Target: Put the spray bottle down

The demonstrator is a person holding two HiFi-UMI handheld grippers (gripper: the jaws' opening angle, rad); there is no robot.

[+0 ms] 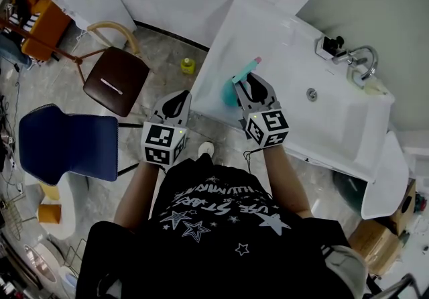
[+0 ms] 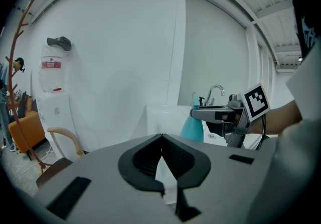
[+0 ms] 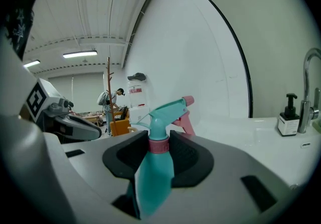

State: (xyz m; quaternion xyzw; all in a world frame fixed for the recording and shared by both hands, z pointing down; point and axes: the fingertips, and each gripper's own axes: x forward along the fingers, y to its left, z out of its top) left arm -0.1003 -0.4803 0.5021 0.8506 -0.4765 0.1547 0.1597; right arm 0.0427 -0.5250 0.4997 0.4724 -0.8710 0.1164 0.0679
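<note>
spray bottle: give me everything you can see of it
The spray bottle looks like teal plastic, with a pink collar at the neck, a teal spray head, a pink trigger and a pink nozzle tip. It stands roughly upright, clamped at neck and shoulder between the jaws of the right gripper, nozzle pointing away from the person. The head view puts it over the left end of the white sink counter. Whether its base touches the counter cannot be told.

Sink: white basin [image 1: 335, 113] in a white counter [image 1: 261, 29], chrome faucet [image 1: 362, 57] at its back edge.
Chairs: brown-seated chair [image 1: 117, 80] near blue chair [image 1: 67, 143].
Floor [image 1: 161, 49]: small yellow container [image 1: 188, 65] near the counter.
</note>
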